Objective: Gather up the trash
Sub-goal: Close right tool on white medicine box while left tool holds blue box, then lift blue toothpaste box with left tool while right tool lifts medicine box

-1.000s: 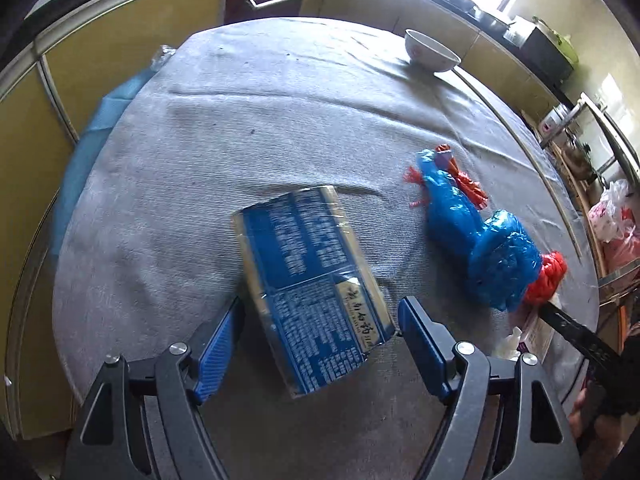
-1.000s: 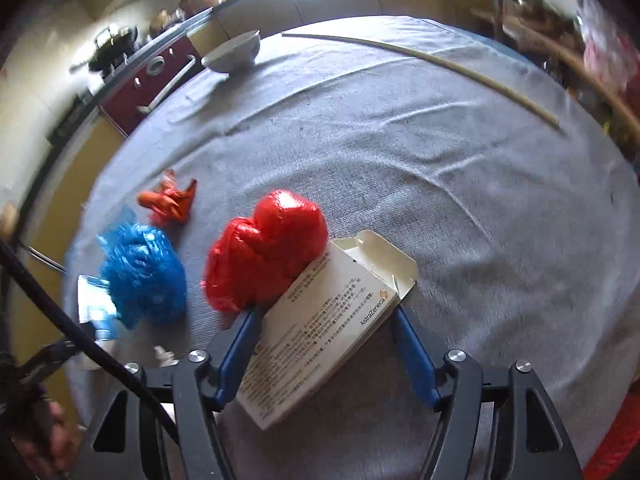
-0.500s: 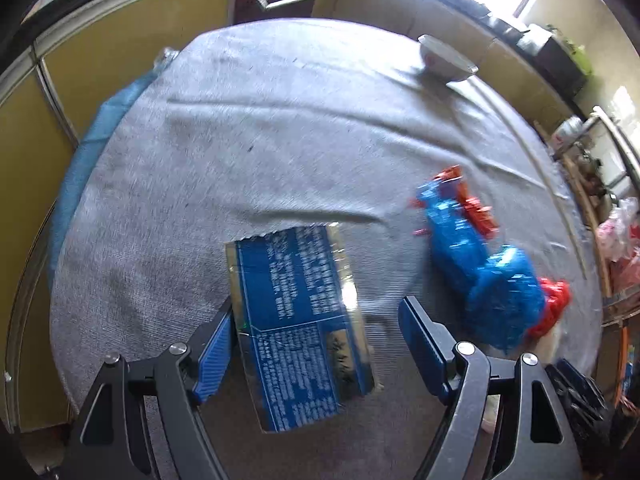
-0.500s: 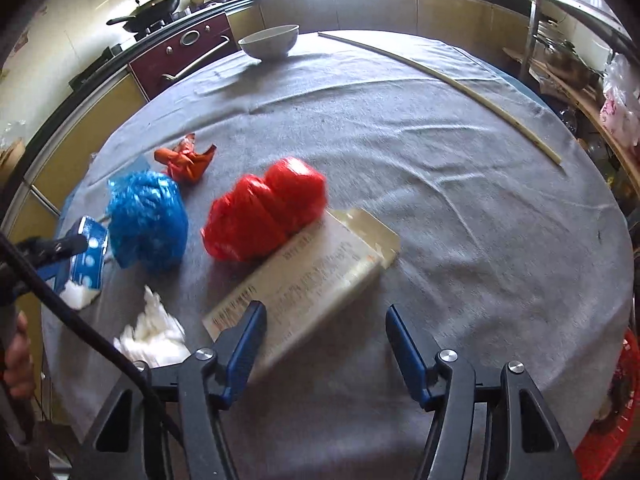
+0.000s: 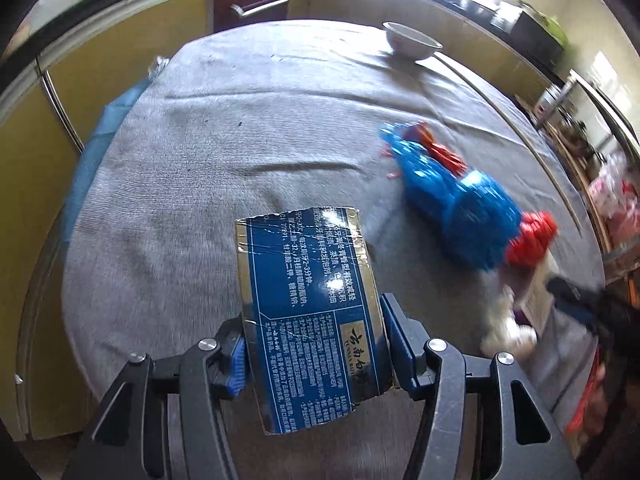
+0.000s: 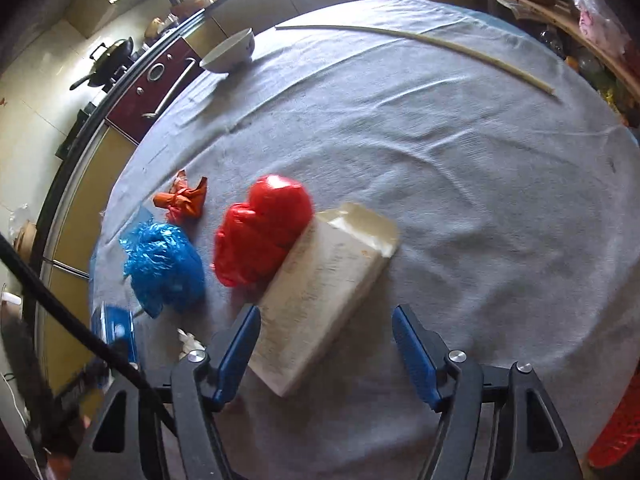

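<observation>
Tool (image 5: 314,350) clamps glossy flat blue carton (image 5: 306,312) over grey woven cloth (image 5: 224,152)

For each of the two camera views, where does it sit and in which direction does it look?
Left wrist: sits on the left gripper, looks forward over the table; its fingers clamp the blue box.
Right wrist: sits on the right gripper, looks over the same table; its fingers stand open around the white box.
Shared: bowl, blue bag, red bag.
</observation>
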Available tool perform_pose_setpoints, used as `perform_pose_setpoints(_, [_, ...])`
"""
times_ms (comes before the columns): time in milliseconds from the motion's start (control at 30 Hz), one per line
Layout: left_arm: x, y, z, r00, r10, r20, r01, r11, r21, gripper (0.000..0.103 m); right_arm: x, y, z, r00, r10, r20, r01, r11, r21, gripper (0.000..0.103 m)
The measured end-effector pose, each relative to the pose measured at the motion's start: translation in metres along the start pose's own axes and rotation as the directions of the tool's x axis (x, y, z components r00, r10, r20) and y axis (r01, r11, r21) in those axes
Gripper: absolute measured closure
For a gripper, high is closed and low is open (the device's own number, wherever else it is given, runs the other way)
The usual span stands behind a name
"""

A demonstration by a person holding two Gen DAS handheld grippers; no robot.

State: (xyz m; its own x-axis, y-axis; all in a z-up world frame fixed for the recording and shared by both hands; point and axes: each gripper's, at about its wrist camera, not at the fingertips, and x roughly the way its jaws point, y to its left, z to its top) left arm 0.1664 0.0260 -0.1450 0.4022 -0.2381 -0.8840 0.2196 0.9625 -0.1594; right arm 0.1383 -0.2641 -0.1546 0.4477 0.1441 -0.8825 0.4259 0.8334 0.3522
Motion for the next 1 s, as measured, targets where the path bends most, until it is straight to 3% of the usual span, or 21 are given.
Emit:
perform_pose_setpoints(133, [-0.011, -0.007, -0.014, 1.0, -0.014, 0.008, 0.013, 0.999, 0.037, 0.044, 0.014, 0.025, 0.005, 0.992, -0.128, 0.014, 0.129, 0.991, -0.036, 0.029])
perform_pose_setpoints(267, [-0.017, -0.007, -0.02, 0.998, -0.056, 0.004, 0.056, 0.998, 0.034, 0.044, 0.026, 0.048, 0.002, 0.967, -0.248, 0.051, 0.252, 0.96, -0.124, 0.027])
perform_pose_setpoints(400, [-0.018, -0.006, -0.021, 0.996, -0.086, -0.008, 0.086, 0.996, 0.023, 0.044, 0.027, 0.057, -0.012, 0.953, -0.279, 0.118, 0.3, 0.924, -0.238, 0.03])
perform_pose_setpoints(533, [-0.017, -0.009, -0.024, 0.995, -0.094, -0.019, 0.095, 0.995, 0.021, 0.044, 0.018, 0.048, -0.02, 0.959, -0.253, 0.13, 0.279, 0.921, -0.271, 0.042])
perform_pose_setpoints(700, [-0.018, -0.021, -0.029, 0.994, -0.102, -0.032, 0.104, 0.993, 0.048, 0.043, 0.003, 0.021, -0.03, 0.967, -0.226, 0.122, 0.252, 0.925, -0.285, 0.05])
perform_pose_setpoints(1000, [-0.018, -0.048, -0.048, 0.988, -0.129, -0.085, 0.138, 0.984, 0.112, 0.043, -0.028, -0.019, -0.061, 0.994, -0.092, 0.058, 0.105, 0.951, -0.292, 0.05])
